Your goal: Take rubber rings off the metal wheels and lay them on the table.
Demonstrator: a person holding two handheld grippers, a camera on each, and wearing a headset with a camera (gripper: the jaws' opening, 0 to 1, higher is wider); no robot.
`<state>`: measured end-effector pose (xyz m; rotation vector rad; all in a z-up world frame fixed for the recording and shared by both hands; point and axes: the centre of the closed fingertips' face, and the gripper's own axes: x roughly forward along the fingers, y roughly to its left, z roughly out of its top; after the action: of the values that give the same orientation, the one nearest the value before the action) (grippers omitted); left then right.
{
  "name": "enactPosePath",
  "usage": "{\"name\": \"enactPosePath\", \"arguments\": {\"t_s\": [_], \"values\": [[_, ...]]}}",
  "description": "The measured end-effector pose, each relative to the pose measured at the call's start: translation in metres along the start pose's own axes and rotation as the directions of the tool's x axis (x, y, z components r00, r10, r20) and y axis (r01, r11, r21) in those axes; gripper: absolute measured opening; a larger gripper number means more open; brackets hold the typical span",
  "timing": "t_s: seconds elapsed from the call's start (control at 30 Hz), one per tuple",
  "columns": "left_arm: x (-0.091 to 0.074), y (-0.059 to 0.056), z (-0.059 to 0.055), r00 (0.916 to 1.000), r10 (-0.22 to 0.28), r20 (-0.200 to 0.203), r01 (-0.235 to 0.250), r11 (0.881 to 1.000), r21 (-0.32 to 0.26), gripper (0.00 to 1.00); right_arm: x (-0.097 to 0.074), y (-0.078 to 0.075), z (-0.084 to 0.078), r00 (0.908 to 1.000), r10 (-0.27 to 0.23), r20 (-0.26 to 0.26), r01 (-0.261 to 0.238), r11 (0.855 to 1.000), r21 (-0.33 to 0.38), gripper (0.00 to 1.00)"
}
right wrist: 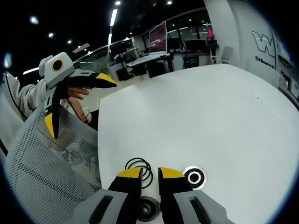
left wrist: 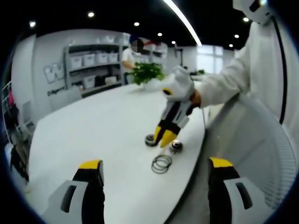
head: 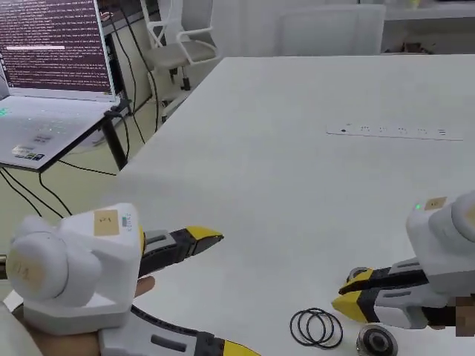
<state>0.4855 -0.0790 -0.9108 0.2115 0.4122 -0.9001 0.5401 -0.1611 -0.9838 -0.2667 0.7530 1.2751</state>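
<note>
Several thin black rubber rings (head: 317, 328) (left wrist: 161, 163) (right wrist: 140, 169) lie loose in a small pile on the white table (head: 297, 148). One metal wheel (head: 376, 340) (right wrist: 147, 207) sits beside them, and a second wheel (head: 358, 274) (right wrist: 194, 177) lies just behind my right gripper. My right gripper (head: 345, 295) (left wrist: 164, 136) (right wrist: 149, 173) hovers low between the two wheels, jaws close together with nothing seen between them. My left gripper (head: 223, 293) (left wrist: 155, 163) (right wrist: 79, 105) is held off the table's near left edge, jaws wide apart and empty.
An open laptop (head: 44, 74) stands on a side desk at the left with cables hanging below. Socket outlets (head: 393, 132) are set in the tabletop at the far right. A mesh chair back (right wrist: 46, 163) is close to the table edge.
</note>
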Motion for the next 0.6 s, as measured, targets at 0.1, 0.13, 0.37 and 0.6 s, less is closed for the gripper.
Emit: {"name": "enactPosePath", "arguments": {"t_s": [0.1, 0.13, 0.37, 0.6], "values": [[0.000, -0.001, 0.002, 1.0000, -0.003, 0.009, 0.003, 1.000, 0.002, 0.93, -0.006, -0.001, 0.001, 0.9998, -0.015, 0.011, 0.015, 1.000, 0.004, 0.11], [0.000, -0.001, 0.002, 0.9999, -0.004, 0.011, 0.004, 1.000, 0.003, 0.93, -0.008, -0.001, 0.002, 0.9997, -0.021, 0.014, 0.021, 1.000, 0.005, 0.11], [-0.001, -0.002, 0.004, 0.9997, -0.014, 0.020, 0.014, 1.000, 0.013, 0.93, -0.020, -0.003, 0.010, 0.9963, -0.060, 0.062, 0.058, 0.998, 0.026, 0.15], [-0.007, -0.001, 0.007, 0.9992, -0.015, 0.036, 0.014, 1.000, 0.015, 0.93, -0.032, -0.010, 0.012, 0.9902, -0.105, 0.092, 0.101, 0.994, 0.048, 0.16]]}}
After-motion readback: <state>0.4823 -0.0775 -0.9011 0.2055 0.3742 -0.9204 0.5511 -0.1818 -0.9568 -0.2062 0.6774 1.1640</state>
